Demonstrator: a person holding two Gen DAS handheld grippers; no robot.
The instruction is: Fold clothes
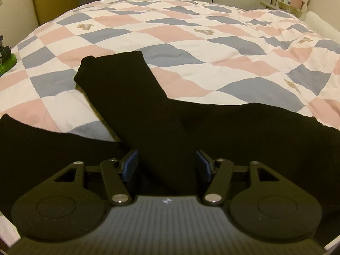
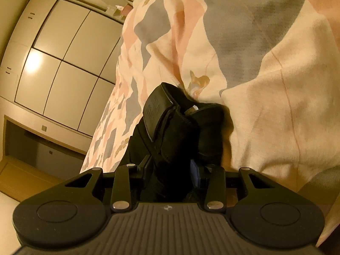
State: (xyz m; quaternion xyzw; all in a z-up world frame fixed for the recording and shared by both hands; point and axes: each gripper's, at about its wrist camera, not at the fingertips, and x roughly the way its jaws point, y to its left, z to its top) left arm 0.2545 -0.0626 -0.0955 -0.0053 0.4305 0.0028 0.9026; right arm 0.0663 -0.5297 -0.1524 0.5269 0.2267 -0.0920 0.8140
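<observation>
Early stage of folding, judged from the lie of the cloth: black trousers (image 1: 136, 106) spread on the checked quilt (image 1: 212, 42) of a bed, one leg thrown diagonally toward the far left, the other part running off to the right along the near edge, nothing yet stacked into a neat packet. Left gripper (image 1: 166, 165) held low over the near end of the diagonal leg, jaws wide apart, blue pads (image 1: 130, 164) on either side of the cloth and apparently not pinching it. Right gripper (image 2: 172, 167) closed around a bunched end of the same dark garment, seemingly the waistband (image 2: 157, 114), with a stitched band and a small pale tag showing, lifted beside the quilt in a steeply tilted view. Next move, as a judgement: close the left jaws on the leg, then carry one end over the other while keeping the cloth taut. Fabric dark, matt, finely ribbed, soft and limp, likely to sag and slip if gripped by a single layer
</observation>
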